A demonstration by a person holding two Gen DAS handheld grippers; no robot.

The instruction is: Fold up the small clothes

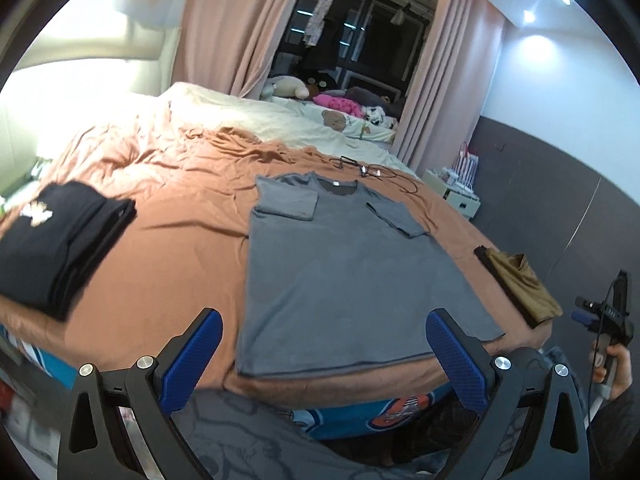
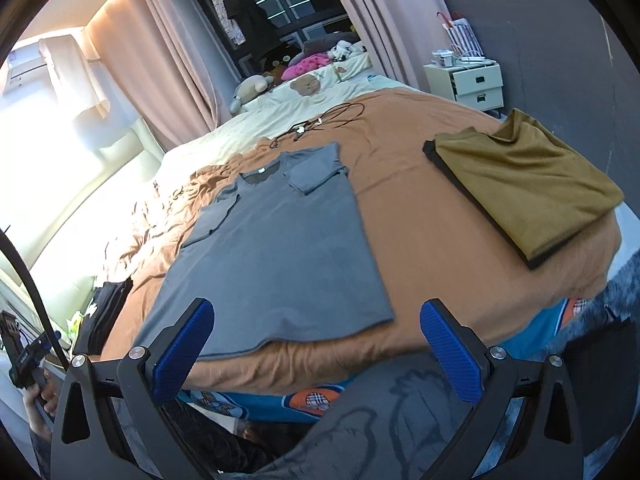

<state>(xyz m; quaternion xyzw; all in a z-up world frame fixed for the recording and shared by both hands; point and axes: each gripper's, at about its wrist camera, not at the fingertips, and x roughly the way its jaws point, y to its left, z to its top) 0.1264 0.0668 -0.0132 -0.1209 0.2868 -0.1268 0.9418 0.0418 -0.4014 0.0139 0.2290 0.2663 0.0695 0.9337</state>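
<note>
1. Grey cotton T-shirt [image 1: 344, 272] lies flat on the orange-sheeted bed [image 1: 168, 208], both sleeves folded inward.
2. Left gripper [image 1: 324, 354] and right gripper [image 2: 316, 344] hang before its hem, jaws apart, empty.

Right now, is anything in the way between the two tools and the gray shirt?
No, nothing visible blocks it. The gray shirt lies flat right in front of both open tools, left and right. The black pile and the brown pile sit off to the sides.
</note>
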